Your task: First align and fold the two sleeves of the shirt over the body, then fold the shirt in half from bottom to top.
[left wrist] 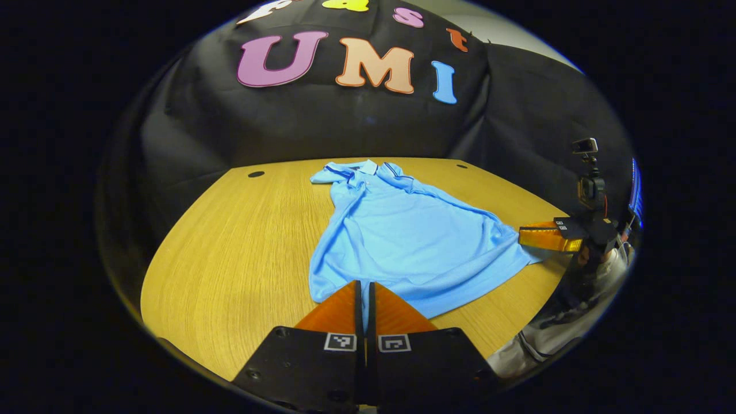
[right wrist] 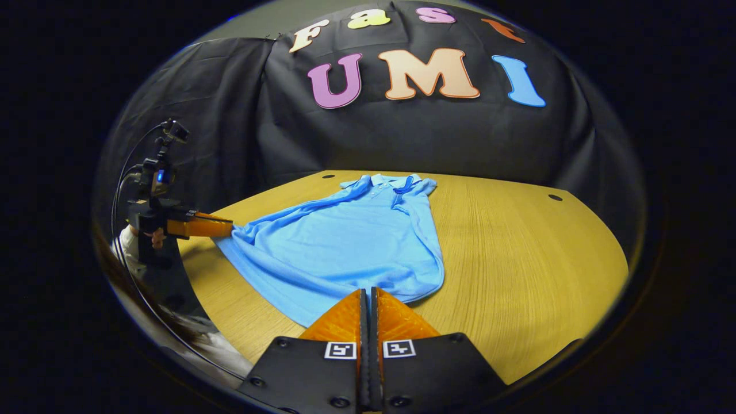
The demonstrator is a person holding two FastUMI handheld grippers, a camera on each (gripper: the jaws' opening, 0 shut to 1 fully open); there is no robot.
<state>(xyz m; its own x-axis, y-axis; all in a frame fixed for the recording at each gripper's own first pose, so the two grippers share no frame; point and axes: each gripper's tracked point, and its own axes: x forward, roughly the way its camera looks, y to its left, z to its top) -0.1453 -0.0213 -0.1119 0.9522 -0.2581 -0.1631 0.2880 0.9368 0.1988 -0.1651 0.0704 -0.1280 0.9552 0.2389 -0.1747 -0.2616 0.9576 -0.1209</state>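
A light blue polo shirt (left wrist: 402,230) lies on the wooden table (left wrist: 241,259), collar at the far side and hem toward me. In the left gripper view my left gripper (left wrist: 364,286) is shut on the hem's near edge, with blue cloth between its fingers. The right gripper (left wrist: 524,237) shows at the right of that view, pinching the hem's other corner. In the right gripper view the shirt (right wrist: 351,241) spreads ahead and my right gripper (right wrist: 368,292) is shut on the hem. The left gripper (right wrist: 229,227) pinches the left corner there, pulling the cloth taut.
Black cloth walls stand close behind the table's far edge. Small dark holes (left wrist: 256,173) (right wrist: 555,197) mark the tabletop near its back corners. A person's sleeve (left wrist: 552,333) is low at the right. Bare wood (right wrist: 529,259) lies beside the shirt.
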